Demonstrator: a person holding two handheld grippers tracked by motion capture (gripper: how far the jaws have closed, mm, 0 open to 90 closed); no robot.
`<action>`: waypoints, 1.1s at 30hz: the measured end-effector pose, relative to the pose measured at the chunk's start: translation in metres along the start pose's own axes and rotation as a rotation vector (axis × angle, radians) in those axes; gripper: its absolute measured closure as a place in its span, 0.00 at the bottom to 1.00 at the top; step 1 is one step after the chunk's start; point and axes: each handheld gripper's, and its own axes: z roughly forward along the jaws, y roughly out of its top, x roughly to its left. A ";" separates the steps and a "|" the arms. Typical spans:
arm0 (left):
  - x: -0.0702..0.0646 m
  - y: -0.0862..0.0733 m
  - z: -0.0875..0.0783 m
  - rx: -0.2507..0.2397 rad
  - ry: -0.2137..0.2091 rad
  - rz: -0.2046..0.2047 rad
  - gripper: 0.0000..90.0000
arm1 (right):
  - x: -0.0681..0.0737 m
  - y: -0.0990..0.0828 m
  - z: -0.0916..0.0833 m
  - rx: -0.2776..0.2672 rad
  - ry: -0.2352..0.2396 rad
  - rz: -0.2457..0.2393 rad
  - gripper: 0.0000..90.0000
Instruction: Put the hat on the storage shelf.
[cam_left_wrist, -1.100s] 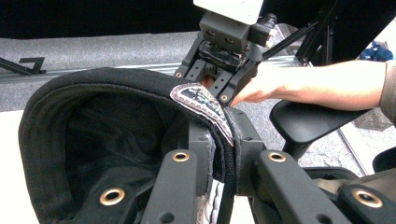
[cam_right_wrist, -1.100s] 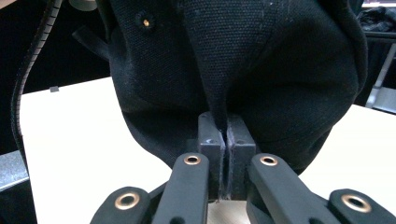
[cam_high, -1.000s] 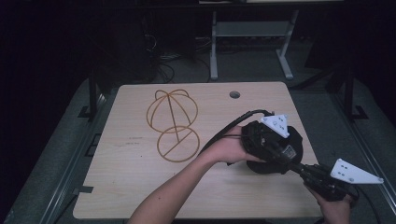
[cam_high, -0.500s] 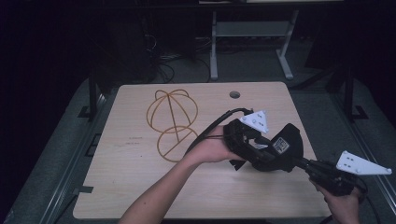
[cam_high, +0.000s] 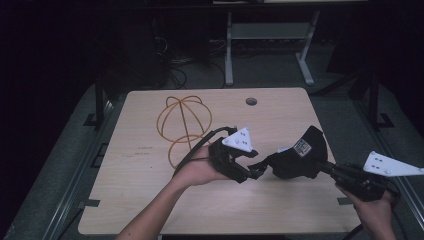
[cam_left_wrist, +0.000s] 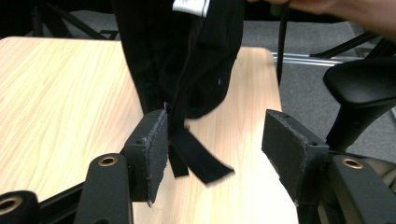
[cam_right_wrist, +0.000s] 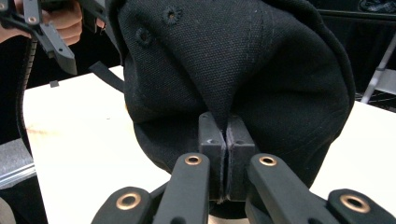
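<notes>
Cap (cam_high: 305, 155), black and soft, hangs above the right half of the wooden table (cam_high: 150, 200) in the high view, pinched by the right gripper (cam_high: 327, 169) that comes in from the lower right; the left gripper (cam_high: 252, 170) sits just beside the cap's near edge, its jaws having just been opening; a gold wire stand (cam_high: 184, 125) rests on the table well to the left, apart from both hands.

In the left gripper view the two pads stand well apart with the cap's strap (cam_left_wrist: 196, 154) dangling between them, brushing or nearly brushing the left pad (cam_left_wrist: 152, 154) but not squeezed, so this gripper (cam_left_wrist: 219, 158) is released; the cap body (cam_left_wrist: 187, 56) hangs just ahead over the table.

In the right gripper view the gripper (cam_right_wrist: 226, 163) is clenched tight on a fold of the cap's crown (cam_right_wrist: 233, 70), pads meeting with cloth nipped between them; the other gripper shows at upper left.

Judging from this, the step is a regrip with the left hand; doing it well likely means keeping the right pinch steady, sliding the open jaws past the loose strap onto firmer fabric at the rim, and closing only once cloth sits squarely between both pads, lest the strap alone be caught.
</notes>
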 end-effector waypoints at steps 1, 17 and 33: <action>-0.001 -0.004 -0.001 -0.006 0.010 -0.007 0.45 | 0.000 0.000 0.000 0.000 0.000 0.000 0.98; -0.013 -0.064 -0.007 -0.015 0.078 -0.073 0.39 | -0.005 0.027 0.005 0.025 -0.004 -0.046 0.98; -0.019 -0.110 -0.006 0.006 0.119 -0.112 0.31 | -0.005 0.056 0.016 0.041 0.025 -0.078 0.98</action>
